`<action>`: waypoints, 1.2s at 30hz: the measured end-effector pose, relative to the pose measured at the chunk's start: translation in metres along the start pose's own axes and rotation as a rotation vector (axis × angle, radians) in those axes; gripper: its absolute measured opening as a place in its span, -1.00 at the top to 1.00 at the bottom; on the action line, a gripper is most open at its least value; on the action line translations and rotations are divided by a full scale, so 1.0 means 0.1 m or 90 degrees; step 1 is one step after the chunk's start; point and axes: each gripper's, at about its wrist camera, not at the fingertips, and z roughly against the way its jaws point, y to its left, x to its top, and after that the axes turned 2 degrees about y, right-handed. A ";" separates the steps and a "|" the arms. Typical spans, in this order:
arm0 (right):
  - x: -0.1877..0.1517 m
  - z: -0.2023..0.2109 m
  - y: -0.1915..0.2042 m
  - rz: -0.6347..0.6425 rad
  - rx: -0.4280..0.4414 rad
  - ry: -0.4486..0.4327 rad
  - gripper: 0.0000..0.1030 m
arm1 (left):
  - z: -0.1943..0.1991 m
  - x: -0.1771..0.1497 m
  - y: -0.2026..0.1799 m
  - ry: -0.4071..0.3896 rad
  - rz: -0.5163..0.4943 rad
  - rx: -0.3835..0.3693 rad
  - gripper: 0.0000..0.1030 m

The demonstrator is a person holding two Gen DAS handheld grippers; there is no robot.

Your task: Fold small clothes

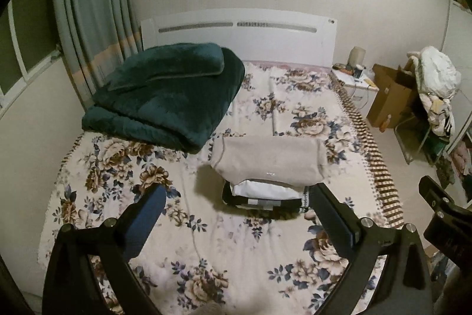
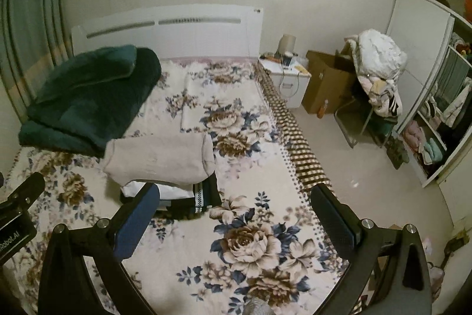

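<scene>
Teal folded blanket (image 1: 165, 93) lies left of and beyond the stack of folded clothes (image 1: 265, 182), its near corner just beside the beige garment (image 1: 267, 160) on top. I judge folding done; no loose garment shows. My left gripper (image 1: 236, 194) and right gripper (image 2: 236, 194) hang released, empty. Right of the stack, bare floral bedspread (image 2: 250, 241) runs to the bed's edge.

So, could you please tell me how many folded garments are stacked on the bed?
3 visible: a beige top uppermost, a white piece beneath it, a black piece at the bottom. More may be hidden inside.
</scene>
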 end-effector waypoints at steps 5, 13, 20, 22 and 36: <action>-0.04 0.68 -0.16 -0.005 0.014 -0.037 -1.00 | 0.48 -0.03 -0.03 -0.017 0.001 -0.006 -0.95; -0.15 1.56 -0.40 -0.010 0.040 -0.074 -1.00 | 1.01 -0.13 -0.08 -0.040 -0.003 -0.012 -0.95; -0.24 1.99 -0.49 -0.005 0.044 -0.091 -1.00 | 1.29 -0.25 -0.12 -0.053 -0.011 -0.015 -0.95; -0.26 2.06 -0.52 -0.007 0.044 -0.094 -1.00 | 1.34 -0.28 -0.13 -0.054 -0.012 -0.014 -0.95; -0.27 2.24 -0.61 0.000 0.045 -0.101 -1.00 | 1.56 -0.32 -0.06 -0.075 0.012 0.009 -1.00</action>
